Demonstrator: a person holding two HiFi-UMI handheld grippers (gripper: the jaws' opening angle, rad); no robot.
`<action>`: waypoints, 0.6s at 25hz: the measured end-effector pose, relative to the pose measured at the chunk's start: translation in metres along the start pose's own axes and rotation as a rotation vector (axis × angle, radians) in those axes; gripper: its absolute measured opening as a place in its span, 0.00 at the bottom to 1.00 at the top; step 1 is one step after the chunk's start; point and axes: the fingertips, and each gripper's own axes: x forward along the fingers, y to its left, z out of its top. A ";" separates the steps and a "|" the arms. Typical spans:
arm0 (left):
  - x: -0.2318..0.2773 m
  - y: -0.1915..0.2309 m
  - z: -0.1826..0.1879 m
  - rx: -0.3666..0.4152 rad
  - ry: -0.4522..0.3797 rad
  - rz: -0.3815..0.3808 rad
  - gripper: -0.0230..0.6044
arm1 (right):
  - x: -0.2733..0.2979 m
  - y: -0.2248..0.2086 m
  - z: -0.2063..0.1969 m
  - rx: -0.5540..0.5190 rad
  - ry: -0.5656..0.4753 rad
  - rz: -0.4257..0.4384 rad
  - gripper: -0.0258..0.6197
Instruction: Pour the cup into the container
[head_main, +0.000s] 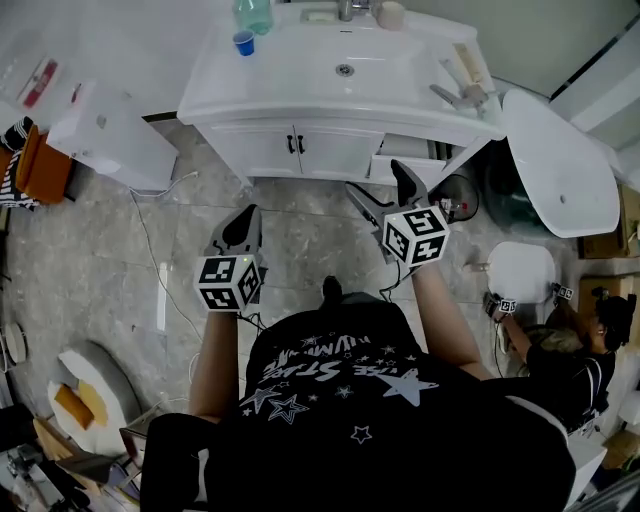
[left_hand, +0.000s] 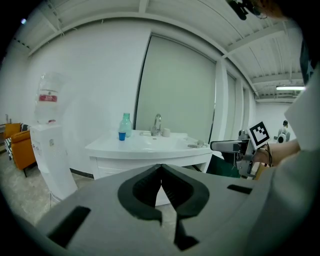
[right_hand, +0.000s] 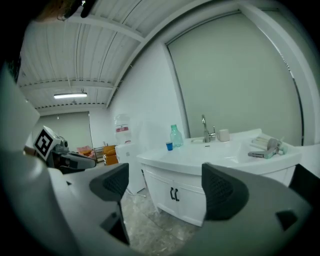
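A small blue cup (head_main: 243, 42) stands on the back left of the white washbasin counter (head_main: 230, 85), beside a green bottle (head_main: 253, 14). A white cup (head_main: 391, 14) sits by the tap. Both grippers hang over the floor in front of the vanity, well short of the counter. My left gripper (head_main: 243, 222) is shut with nothing between its tips (left_hand: 161, 167). My right gripper (head_main: 385, 195) is open and empty (right_hand: 170, 187). The blue cup (left_hand: 122, 135) (right_hand: 169, 146) and the bottle (left_hand: 126, 124) (right_hand: 175, 135) show far ahead in both gripper views.
The vanity's cabinet doors (head_main: 295, 143) face me. A white water dispenser (head_main: 110, 135) stands to the left, with an orange chair (head_main: 40, 165) beyond it. A white oval fixture (head_main: 555, 165) and another person (head_main: 570, 350) are at the right. Cables lie on the grey tile floor (head_main: 150, 250).
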 end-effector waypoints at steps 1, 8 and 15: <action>0.007 0.001 0.003 -0.005 -0.004 0.006 0.05 | 0.005 -0.005 0.002 -0.003 0.003 0.008 0.73; 0.037 0.014 0.021 -0.025 -0.016 0.045 0.05 | 0.033 -0.031 0.012 -0.012 0.021 0.038 0.73; 0.056 0.043 0.024 -0.045 -0.007 0.080 0.05 | 0.073 -0.034 0.019 -0.025 0.038 0.075 0.73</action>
